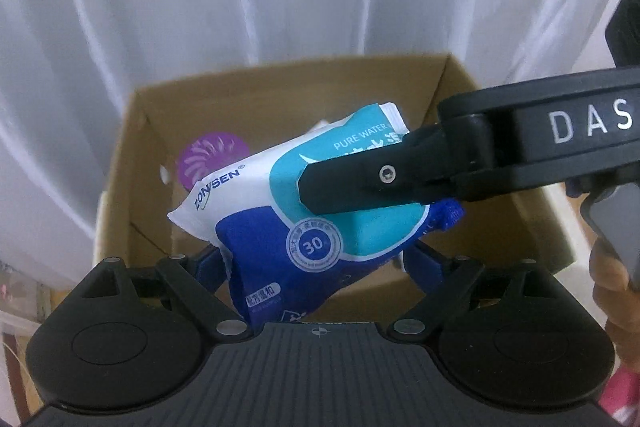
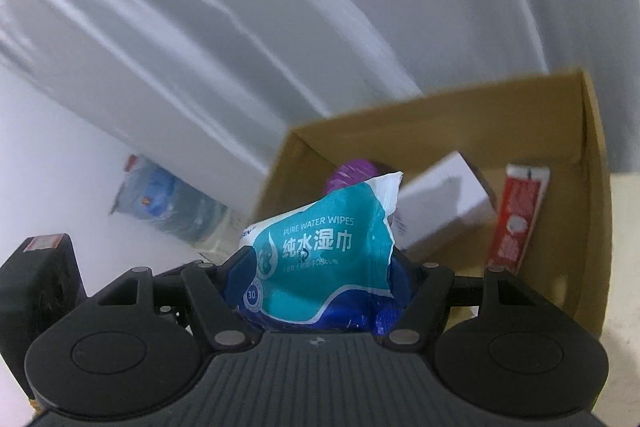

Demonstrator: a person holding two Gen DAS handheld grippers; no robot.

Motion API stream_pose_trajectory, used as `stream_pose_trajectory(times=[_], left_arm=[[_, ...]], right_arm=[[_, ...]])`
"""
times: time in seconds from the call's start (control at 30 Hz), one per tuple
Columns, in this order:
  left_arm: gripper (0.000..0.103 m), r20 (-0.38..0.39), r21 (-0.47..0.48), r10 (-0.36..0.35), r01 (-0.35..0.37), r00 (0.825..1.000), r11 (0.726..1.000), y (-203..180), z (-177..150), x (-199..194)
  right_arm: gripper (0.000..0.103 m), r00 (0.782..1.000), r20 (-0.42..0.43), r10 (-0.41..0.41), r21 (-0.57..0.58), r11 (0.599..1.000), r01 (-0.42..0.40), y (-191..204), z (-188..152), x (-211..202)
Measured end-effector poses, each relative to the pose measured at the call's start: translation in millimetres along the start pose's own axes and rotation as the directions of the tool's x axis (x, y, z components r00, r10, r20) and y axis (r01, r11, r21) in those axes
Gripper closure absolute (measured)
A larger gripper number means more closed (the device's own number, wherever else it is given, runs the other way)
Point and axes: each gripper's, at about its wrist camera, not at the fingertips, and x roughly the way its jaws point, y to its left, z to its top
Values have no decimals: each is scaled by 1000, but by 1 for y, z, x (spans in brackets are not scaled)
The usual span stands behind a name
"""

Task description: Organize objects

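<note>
Both grippers pinch the soft teal, blue and white plastic pack of wet wipes (image 1: 280, 211) above the open brown cardboard box (image 1: 280, 83) — the right gripper (image 1: 320, 187) clamps its teal end, the left gripper (image 1: 316, 267) its blue end. Light, squashy and slick — probably best held across the thick middle.

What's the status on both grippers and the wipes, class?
Left gripper and right gripper both shut on wipes. Wipes held over open box. Purple disc and white carton already inside.
</note>
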Motion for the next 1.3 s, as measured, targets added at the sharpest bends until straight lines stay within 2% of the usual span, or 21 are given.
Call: stream_pose_trajectory(times=[0.1, 0.2, 0.37, 0.47, 0.53, 0.63, 0.7, 0.77, 0.87, 0.97, 1.07, 1.13, 1.23, 1.3], left_arm=[[13, -59, 5, -21, 21, 998, 1000, 6, 2, 18], [13, -124, -32, -51, 47, 991, 998, 17, 7, 38], [12, -189, -85, -83, 68, 978, 994, 32, -9, 50], [9, -168, -111, -97, 79, 981, 991, 40, -14, 42], [6, -144, -113, -84, 68, 986, 991, 41, -16, 33], [6, -117, -126, -74, 59, 990, 990, 40, -15, 14], [6, -102, -142, -71, 56, 992, 988, 42, -15, 9], [6, -70, -156, -65, 54, 995, 986, 43, -18, -3], [6, 18, -152, -48, 50, 999, 987, 38, -22, -21], [5, 124, -142, -8, 26, 992, 990, 27, -31, -54], [1, 242, -111, 50, -24, 969, 994, 8, -48, -90], [1, 316, -99, 95, -67, 944, 993, -8, -62, -113], [0, 373, -140, 154, -109, 915, 984, -29, -84, -137], [0, 378, -183, 212, -152, 901, 971, -41, -97, -149]], right_arm=[[31, 999, -40, -10, 43, 999, 12, -15, -4, 14], [31, 997, -76, -20, 79, 997, 26, -26, -8, 26], [31, 991, -130, -30, 126, 991, 47, -33, -12, 30], [28, 990, -135, -38, 113, 992, 53, -29, -14, 26], [21, 986, -155, -62, 116, 990, 80, -29, -16, 25], [22, 984, -177, -24, 139, 989, 49, -30, -18, 21], [21, 984, -173, -34, 127, 990, 57, -26, -19, 13], [21, 987, -156, -47, 121, 990, 66, -23, -18, 4], [19, 994, -104, -42, 117, 992, 54, -16, -17, -18], [15, 999, -25, -20, 94, 995, 22, -3, -22, -49], [8, 998, 66, -6, 45, 999, 3, 11, -32, -82], [2, 992, 126, -14, 5, 1000, 14, 19, -39, -103], [0, 979, 198, -49, -51, 997, 60, 27, -54, -126], [0, 970, 228, -81, -77, 992, 101, 31, -64, -136]])
